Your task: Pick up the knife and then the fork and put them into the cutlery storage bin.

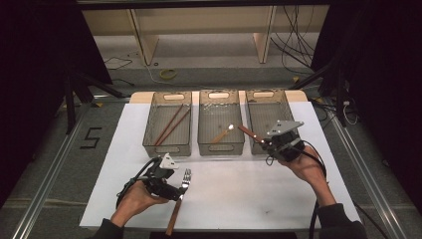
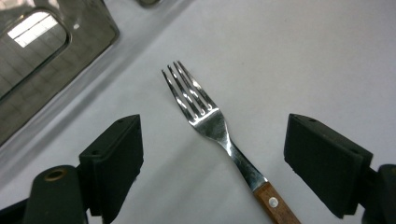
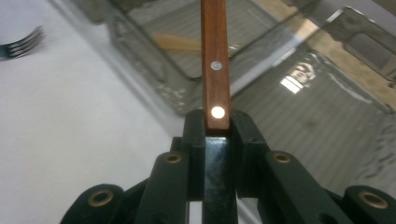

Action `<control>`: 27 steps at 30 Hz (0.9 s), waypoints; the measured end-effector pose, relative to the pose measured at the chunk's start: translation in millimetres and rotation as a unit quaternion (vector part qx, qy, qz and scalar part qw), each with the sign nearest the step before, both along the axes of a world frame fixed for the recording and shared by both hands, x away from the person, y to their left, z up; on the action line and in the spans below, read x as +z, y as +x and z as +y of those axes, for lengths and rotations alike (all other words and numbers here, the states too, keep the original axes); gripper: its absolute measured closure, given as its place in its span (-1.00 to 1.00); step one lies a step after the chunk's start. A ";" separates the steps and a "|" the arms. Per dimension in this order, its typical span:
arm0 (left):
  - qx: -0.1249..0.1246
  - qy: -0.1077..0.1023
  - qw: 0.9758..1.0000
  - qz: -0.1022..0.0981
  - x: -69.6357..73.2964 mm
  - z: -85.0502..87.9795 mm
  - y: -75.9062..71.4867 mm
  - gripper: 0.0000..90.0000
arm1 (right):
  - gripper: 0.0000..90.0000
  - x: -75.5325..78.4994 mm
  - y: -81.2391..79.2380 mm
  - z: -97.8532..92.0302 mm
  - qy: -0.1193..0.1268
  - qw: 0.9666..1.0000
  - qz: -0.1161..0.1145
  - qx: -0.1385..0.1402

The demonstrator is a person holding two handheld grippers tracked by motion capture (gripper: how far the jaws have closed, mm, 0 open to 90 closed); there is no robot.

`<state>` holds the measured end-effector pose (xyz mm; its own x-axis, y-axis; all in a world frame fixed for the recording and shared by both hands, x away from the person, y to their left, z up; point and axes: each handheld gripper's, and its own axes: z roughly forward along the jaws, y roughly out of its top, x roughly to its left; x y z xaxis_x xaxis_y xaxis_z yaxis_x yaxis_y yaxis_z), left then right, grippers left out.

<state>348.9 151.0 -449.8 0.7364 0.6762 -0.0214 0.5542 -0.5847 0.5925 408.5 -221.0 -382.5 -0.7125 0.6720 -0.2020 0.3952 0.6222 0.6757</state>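
A single mark can be read: a large black numeral "5" (image 1: pixel 91 137), made of dark tape strips, on the grey floor left of the white-covered table (image 1: pixel 124 149) in the high view. No lettering, brand or label can be made out on any other object.

Fork (image 2: pixel 205 119) flat on white sheet, wooden handle; wooden-handled utensil (image 3: pixel 215 65) clamped, over right basket.
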 end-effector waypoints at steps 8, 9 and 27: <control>0.015 -0.003 1.000 0.007 -3.1 5.2 -2.0 -0.60 | 0.74 2.4 33.0 -14.8 0.007 0.998 0.003 -0.061; 0.014 0.001 1.000 0.011 -3.3 5.6 -2.1 -0.60 | 0.74 2.4 36.9 -16.2 0.008 0.998 0.004 -0.067; 0.021 0.011 0.999 0.030 -11.7 5.9 -8.7 -0.62 | 0.74 -9.7 96.6 -11.1 0.002 0.988 0.026 -0.152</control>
<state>340.2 156.9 -461.5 0.7054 0.7071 -0.0499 0.6127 -0.5729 0.5444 505.1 -232.1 -392.2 -0.4870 0.8571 -0.1678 0.5981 0.4673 0.6511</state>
